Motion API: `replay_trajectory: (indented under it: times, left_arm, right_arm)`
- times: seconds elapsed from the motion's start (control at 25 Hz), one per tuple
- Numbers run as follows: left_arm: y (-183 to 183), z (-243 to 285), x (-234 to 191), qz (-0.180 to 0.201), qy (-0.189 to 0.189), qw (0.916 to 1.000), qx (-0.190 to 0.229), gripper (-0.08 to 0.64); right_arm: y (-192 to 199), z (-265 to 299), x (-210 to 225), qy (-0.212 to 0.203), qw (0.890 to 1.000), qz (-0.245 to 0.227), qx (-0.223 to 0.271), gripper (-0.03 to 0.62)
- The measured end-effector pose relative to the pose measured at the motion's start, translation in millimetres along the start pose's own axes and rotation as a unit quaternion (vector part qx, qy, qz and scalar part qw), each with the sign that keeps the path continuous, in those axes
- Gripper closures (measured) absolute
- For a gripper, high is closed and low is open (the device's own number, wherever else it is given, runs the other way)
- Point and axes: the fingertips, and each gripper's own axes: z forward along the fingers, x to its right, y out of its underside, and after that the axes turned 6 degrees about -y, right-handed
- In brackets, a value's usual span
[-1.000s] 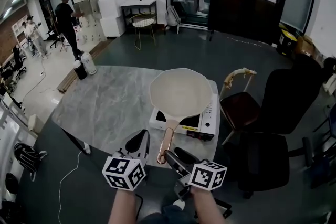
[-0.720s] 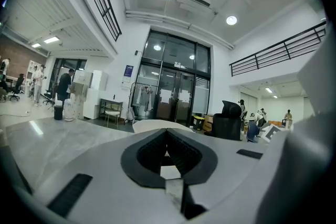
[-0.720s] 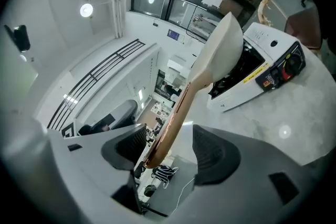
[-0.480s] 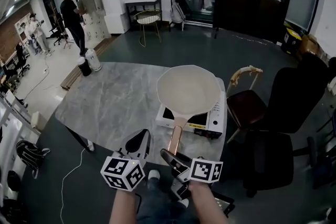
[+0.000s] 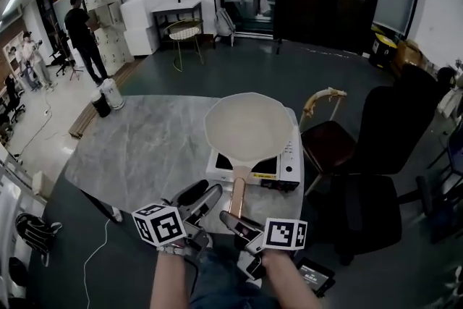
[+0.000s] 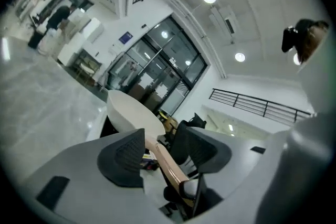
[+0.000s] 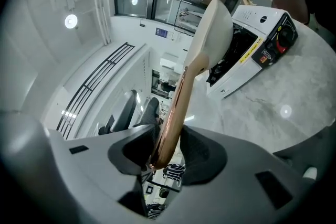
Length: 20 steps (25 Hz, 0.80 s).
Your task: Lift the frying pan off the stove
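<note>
A cream frying pan (image 5: pixel 247 128) sits over the white portable stove (image 5: pixel 288 164), and its copper handle (image 5: pixel 236 193) points toward me. My right gripper (image 5: pixel 233 221) is at the handle's near end. Its jaws are closing, and in the right gripper view both pads lie against the handle (image 7: pixel 176 113), so the right gripper (image 7: pixel 165 145) is shut on it. My left gripper (image 5: pixel 200 195) is just left of the handle with its jaws opening. In the left gripper view the pan (image 6: pixel 134 113) and handle (image 6: pixel 167 161) show through the gap of the left gripper (image 6: pixel 157 145), touching neither pad.
The stove stands at the right end of a grey marble table (image 5: pixel 145 145). A black office chair (image 5: pixel 394 134) and a wooden-armed chair (image 5: pixel 329 141) stand close on the right. People stand far back left. A dark device (image 5: pixel 312 276) lies on the floor by my feet.
The left gripper's jaws, shut before, have spread open, and it has shifted toward the handle. The right gripper's wide jaws have closed onto the handle's end.
</note>
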Motion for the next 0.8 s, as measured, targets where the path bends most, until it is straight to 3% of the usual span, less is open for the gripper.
replay_trajectory:
  times: [0.12,0.52,0.64,0.8]
  left_arm:
    - [8.3,12.6,0.0,-0.035,0.036,0.9982,-0.032,0.305]
    - [16.2,56.2,-16.1,-0.054,0.092,0.9879,-0.112,0.256]
    - [26.4,69.9,-25.3,-0.074,0.105,0.9822,-0.136,0.256]
    - [35.6,84.6,-20.2,-0.095,0.155,0.9694,-0.165,0.250]
  right_arm:
    - [-1.5,-1.6,-0.1,0.002,1.000,0.005,0.004,0.428]
    - [-0.5,-5.1,2.5,0.012,1.000,0.000,0.005,0.428]
    - [2.0,-5.4,1.7,0.014,1.000,-0.019,-0.015,0.423]
    - [5.3,-5.1,-1.6,0.019,0.999,-0.036,-0.025,0.417]
